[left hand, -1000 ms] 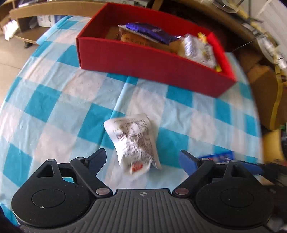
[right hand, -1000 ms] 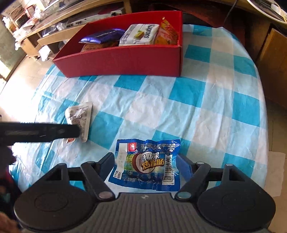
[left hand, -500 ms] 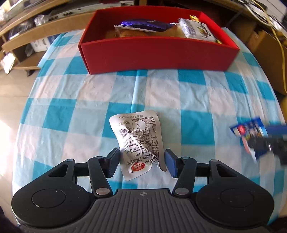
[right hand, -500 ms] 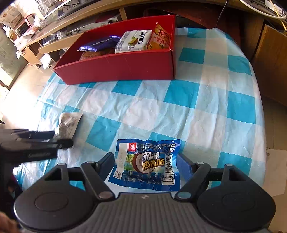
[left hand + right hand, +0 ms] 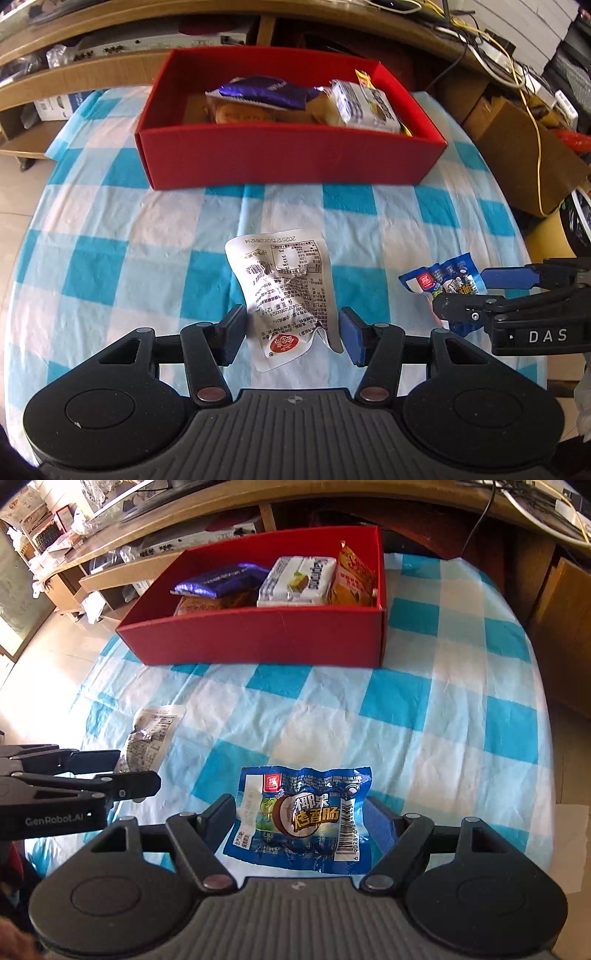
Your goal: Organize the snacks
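Two snack packets are in my tools: my left tool (image 5: 291,332) is clamped on the white printed sachet (image 5: 284,291), my right tool (image 5: 300,823) on the blue sausage packet (image 5: 301,816), both over the checked desk (image 5: 110,258) before the red box (image 5: 288,158).

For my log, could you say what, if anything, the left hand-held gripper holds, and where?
The white packet, pinched across its crumpled lower end near the red logo.

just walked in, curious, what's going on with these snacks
A person is sorting snacks into the red box with two handheld grippers. The left gripper is closed on a white packet; the right gripper straddles a blue packet on the table. Several snacks are already boxed.
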`<state>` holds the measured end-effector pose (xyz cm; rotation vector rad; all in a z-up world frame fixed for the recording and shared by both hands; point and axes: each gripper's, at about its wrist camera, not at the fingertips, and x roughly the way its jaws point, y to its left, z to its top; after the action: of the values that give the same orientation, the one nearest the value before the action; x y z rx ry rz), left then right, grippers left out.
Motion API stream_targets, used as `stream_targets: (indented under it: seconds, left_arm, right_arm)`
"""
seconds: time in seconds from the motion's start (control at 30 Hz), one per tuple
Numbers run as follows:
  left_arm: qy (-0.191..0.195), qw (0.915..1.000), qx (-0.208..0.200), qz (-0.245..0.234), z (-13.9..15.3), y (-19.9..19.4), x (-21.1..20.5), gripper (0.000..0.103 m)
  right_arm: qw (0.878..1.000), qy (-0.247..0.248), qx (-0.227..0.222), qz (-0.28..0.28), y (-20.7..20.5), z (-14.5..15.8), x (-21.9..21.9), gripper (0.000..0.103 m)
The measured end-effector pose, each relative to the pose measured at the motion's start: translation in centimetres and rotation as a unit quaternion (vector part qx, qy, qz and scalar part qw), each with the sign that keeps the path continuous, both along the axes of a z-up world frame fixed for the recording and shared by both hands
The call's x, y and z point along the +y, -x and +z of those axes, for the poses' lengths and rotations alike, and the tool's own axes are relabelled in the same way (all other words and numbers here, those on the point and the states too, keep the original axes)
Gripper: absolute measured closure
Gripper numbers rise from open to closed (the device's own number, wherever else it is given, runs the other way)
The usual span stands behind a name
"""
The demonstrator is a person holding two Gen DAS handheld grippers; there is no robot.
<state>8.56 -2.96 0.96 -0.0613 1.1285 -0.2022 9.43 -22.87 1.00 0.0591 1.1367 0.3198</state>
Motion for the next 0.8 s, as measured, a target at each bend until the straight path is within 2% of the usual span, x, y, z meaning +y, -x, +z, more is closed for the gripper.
stream_targets:
  seconds: [0.8]
  left_arm:
    - [0.012,0.9967,-0.079,0.012,3.4,-1.7,0.6,0.041]
  right_arm:
    - [0.998,0.003,-0.053,-0.027,-1.9,2.7,1.9,0.015]
